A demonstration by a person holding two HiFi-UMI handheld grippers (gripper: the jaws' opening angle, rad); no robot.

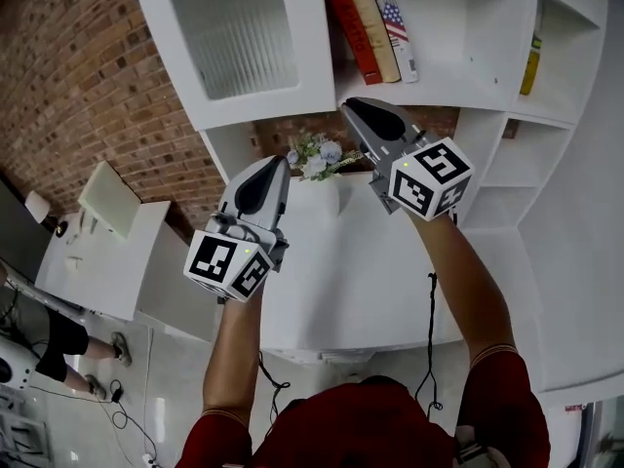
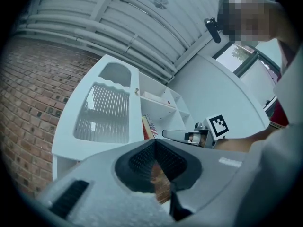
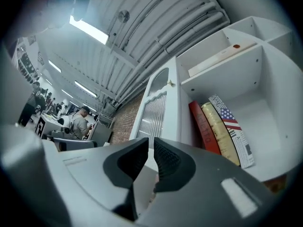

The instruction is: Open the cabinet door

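The white cabinet door (image 1: pixel 244 37) with its ribbed glass panel stands swung out to the left of the shelf compartment that holds three books (image 1: pixel 375 27). The door (image 2: pixel 106 112) carries a small knob (image 2: pixel 137 92) on its free edge. My right gripper (image 1: pixel 353 105) is raised just below the books, apart from the door (image 3: pixel 156 108); its jaws (image 3: pixel 150 141) stand open by a narrow gap with nothing between them. My left gripper (image 1: pixel 261 178) hangs lower, under the door, with its tips (image 2: pixel 154 143) together and empty. The right gripper (image 2: pixel 165 134) also shows in the left gripper view.
A vase of pale flowers (image 1: pixel 317 156) stands on the white counter (image 1: pixel 351 271) between the grippers. Open white shelves (image 1: pixel 546 115) run along the right, with a yellow item (image 1: pixel 531 66) in one. The brick wall (image 1: pixel 68 76) and a white unit (image 1: pixel 107 252) lie left. A person (image 1: pixel 68 344) stands at lower left.
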